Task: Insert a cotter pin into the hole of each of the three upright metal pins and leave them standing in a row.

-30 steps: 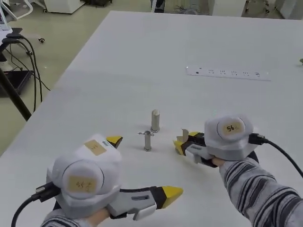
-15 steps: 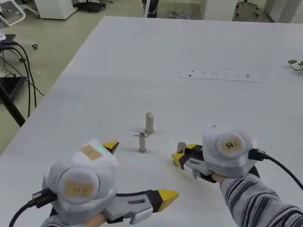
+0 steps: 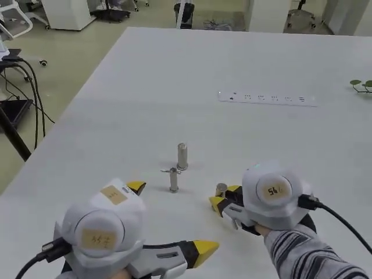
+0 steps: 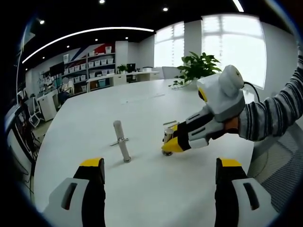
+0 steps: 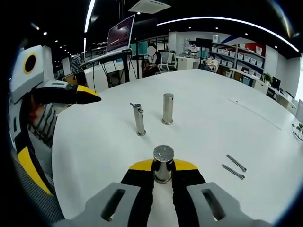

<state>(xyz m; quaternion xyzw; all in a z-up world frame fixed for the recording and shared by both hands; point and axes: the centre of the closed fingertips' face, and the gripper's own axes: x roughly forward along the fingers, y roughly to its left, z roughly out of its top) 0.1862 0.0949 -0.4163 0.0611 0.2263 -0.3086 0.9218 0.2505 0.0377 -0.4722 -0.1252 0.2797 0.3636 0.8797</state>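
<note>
Pins stand on the pale desk (image 3: 279,52) in front of both grippers. The right gripper (image 3: 224,197) is clenched on one pin (image 3: 221,188), gripping its shaft low down between the yellow-tipped jaws. In the right gripper view this held pin (image 5: 163,155) is upright, its flat round cap showing above the jaws. In the left gripper view its foot looks to be on the desk.

The left gripper (image 3: 171,218) is released, its jaws spread wide with nothing between them. It hovers near the desk's front edge, well left of the right gripper and pointing toward the pins.

Two more pins stand free and upright beyond the held one. The nearer, the cottered pin (image 3: 173,179), has a cotter (image 3: 168,170) through the hole near its top, sticking out sideways. Just behind it, apart from it, stands the bare pin (image 3: 182,156), with no cotter visible in it. The held pin is off to the right of these two, near but not touching.

In the right gripper view two loose cotters (image 5: 236,163) lie flat on the desk, side by side, to the right of the held pin and apart from it.

A white power strip (image 3: 267,97) lies farther back on the desk, well away from the pins. A leafy plant (image 3: 360,85) shows at the desk's right edge.
</note>
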